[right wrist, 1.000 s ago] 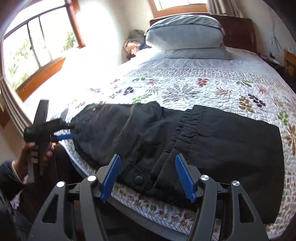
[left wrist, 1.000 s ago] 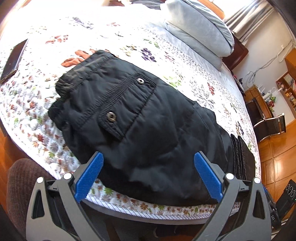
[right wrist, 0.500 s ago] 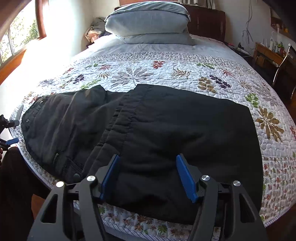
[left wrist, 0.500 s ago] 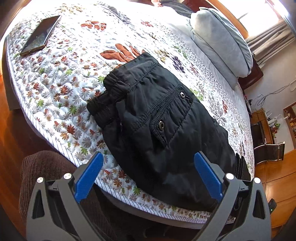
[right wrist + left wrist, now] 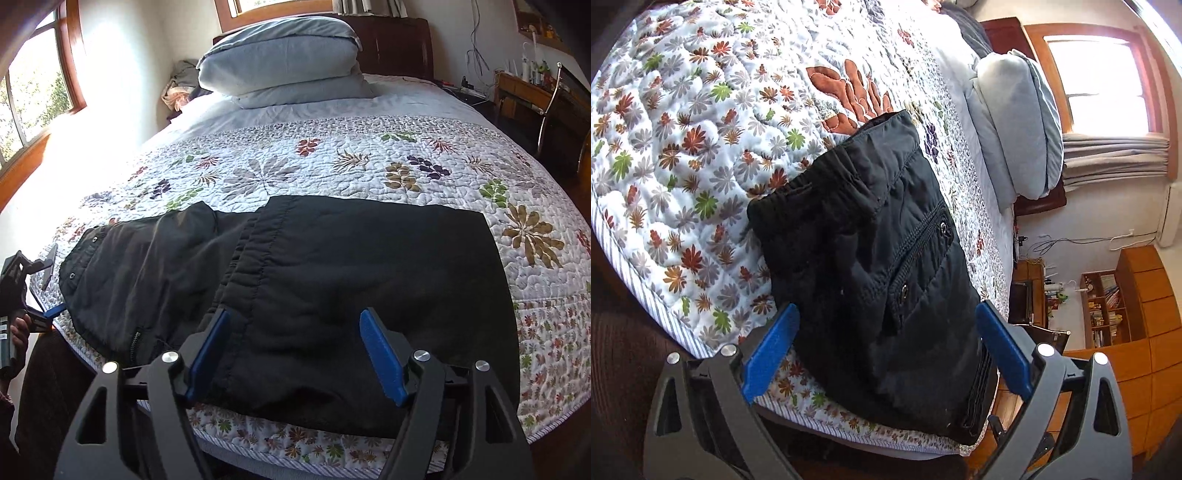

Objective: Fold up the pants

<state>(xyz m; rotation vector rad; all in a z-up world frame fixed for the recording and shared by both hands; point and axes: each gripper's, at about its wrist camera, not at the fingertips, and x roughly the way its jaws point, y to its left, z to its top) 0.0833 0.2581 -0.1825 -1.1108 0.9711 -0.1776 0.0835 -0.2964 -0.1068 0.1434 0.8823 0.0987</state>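
Right gripper [image 5: 295, 350]: was held just above the near edge of the pants, blue pads spread wide with dark cloth seen between them but not pinched; the jaws had just been opening further.
Left gripper [image 5: 884, 350]: was held released over the waistband end, wide apart, nothing clamped between the pads.
Pants [image 5: 295, 280]: were laid across the near edge of the bed, waistband toward the left gripper, legs stretched toward the right.
Progress: the pants appeared to be folded once lengthwise, one leg laid over the other, and flattened; the crosswise folds were judged still to be made, and no cloth was gripped yet.
Fabric: black, padded and slightly puffy, matte; a gathered elastic waistband [image 5: 827, 177], stitched pocket seams and metal snaps [image 5: 905, 290] were seen; a zip near the front edge was suspected, though the view there was dim.
Leg end: a straight, squared hem was seen, lying flat.
Quilt [image 5: 369, 166]: white, quilted in small raised puffs, printed with leaves and flowers, a striped border at the edge.
Pillows [image 5: 280, 74]: two, pale blue-grey, soft and stacked at the wooden headboard.
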